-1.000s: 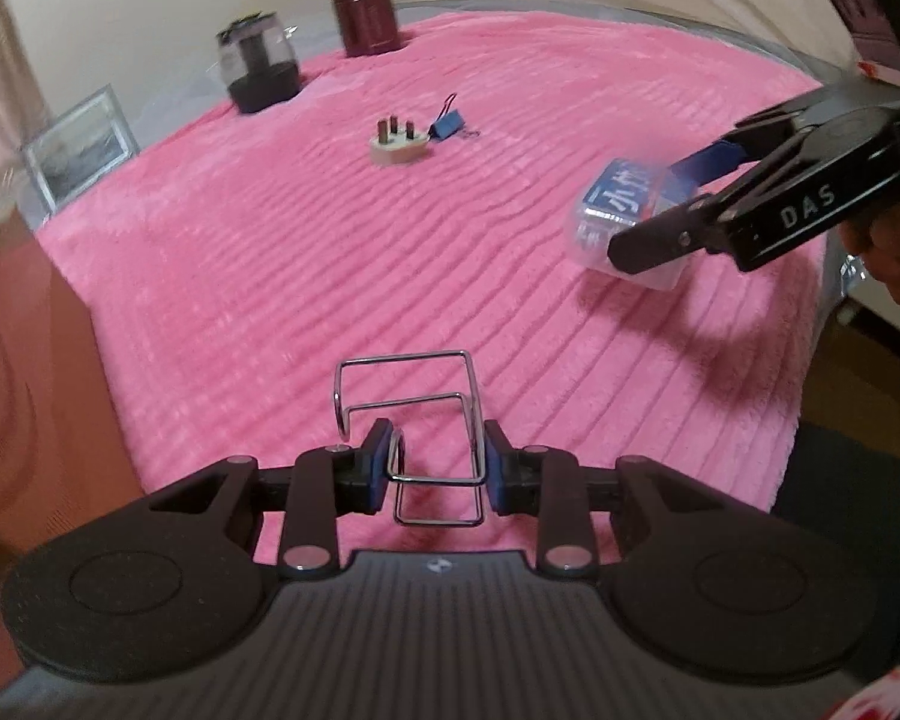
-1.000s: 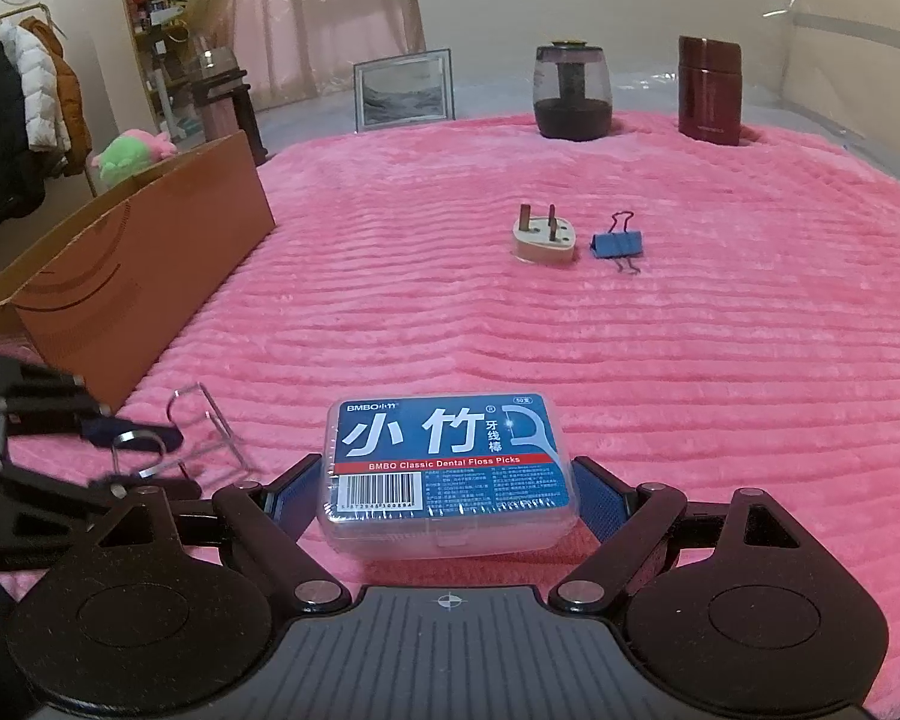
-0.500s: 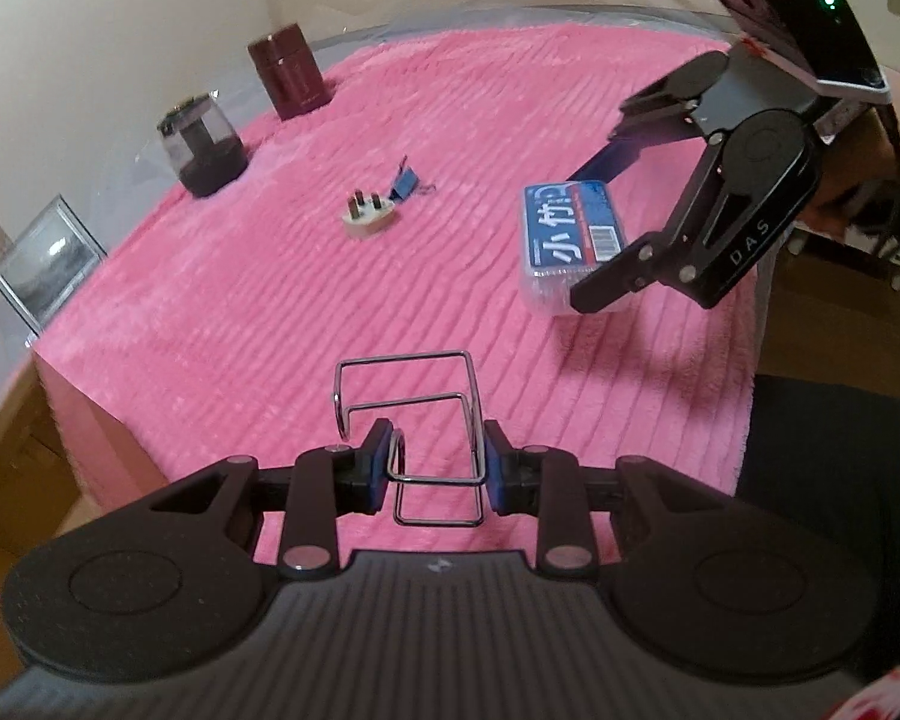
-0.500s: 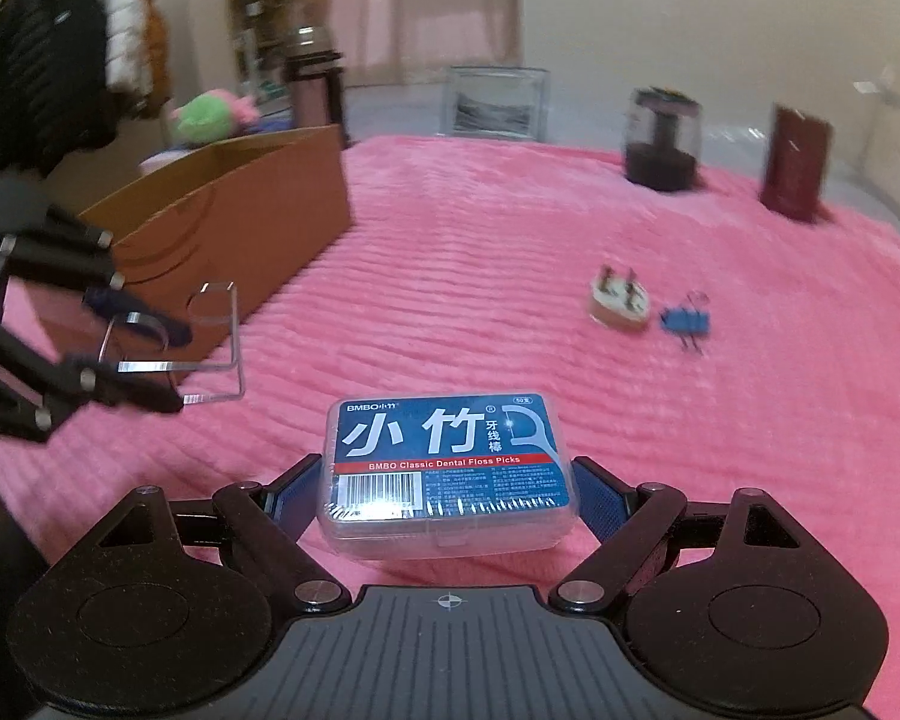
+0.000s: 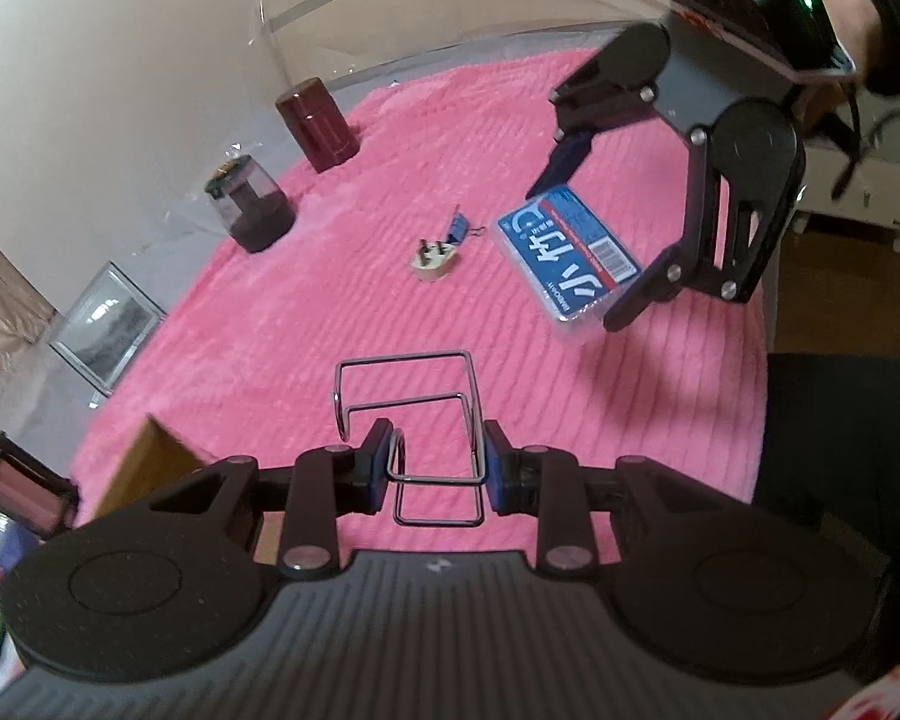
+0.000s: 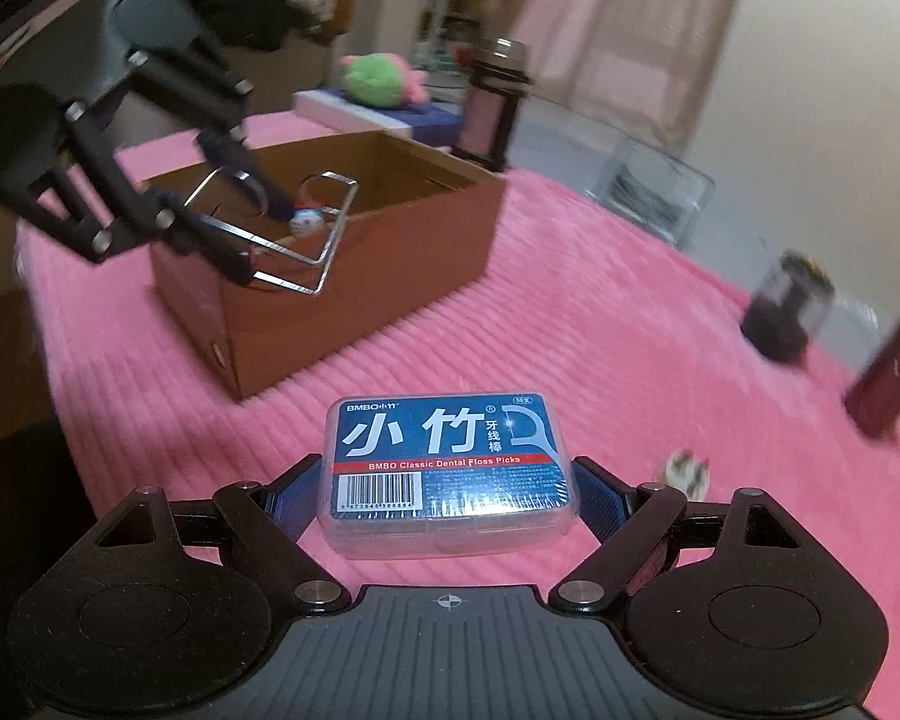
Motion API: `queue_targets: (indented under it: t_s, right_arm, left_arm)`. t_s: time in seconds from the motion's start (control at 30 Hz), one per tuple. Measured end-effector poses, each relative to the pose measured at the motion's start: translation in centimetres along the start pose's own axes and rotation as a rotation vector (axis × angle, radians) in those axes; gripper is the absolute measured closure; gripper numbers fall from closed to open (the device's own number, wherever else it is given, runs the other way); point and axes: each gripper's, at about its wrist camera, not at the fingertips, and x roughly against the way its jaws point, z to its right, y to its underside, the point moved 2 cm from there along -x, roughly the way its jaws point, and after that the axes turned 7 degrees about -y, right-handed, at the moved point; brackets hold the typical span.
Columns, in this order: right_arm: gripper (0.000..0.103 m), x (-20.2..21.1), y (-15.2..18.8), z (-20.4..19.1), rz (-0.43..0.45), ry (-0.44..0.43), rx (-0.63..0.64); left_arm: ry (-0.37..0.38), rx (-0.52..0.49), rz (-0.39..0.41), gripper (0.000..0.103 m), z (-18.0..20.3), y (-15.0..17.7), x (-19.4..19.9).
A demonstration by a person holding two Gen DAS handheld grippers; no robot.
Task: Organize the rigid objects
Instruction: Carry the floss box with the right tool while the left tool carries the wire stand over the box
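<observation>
Bent wire rack (image 5: 411,414), clamped between the pads of the left gripper (image 5: 432,471), held in the air above the pink bed (image 5: 342,276) near the cardboard box (image 6: 354,252) at its edge. Floss-pick box (image 6: 447,471), grasped by the right gripper (image 6: 447,498), also aloft. Plug (image 5: 432,258) and binder clip (image 5: 459,231) lie mid-bed.

Ribbed pink blanket (image 6: 570,324), blue floss box (image 6: 447,468) with white lettering, brown carton (image 6: 354,276), silver wire rack (image 5: 414,420).
</observation>
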Motion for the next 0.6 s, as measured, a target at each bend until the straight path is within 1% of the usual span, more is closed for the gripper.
queue_targets:
  t_s: [0.17, 0.33, 0.6]
  right_arm:
    - [0.02, -0.6, -3.0, -0.9, -0.033, 0.001, 0.133]
    - [0.02, -2.0, -6.0, -1.9, -0.061, -0.002, 0.25]
    - [0.02, -4.9, -9.9, -3.2, -0.074, -0.023, 0.356]
  left_arm:
    - [-0.041, -0.03, -0.006, 0.077, -2.1, 0.4, 1.8]
    - [-0.075, -0.037, -0.02, 0.077, -3.9, 1.4, 3.2]
    - [-0.111, 0.006, -0.046, 0.077, -6.9, 3.7, 4.1]
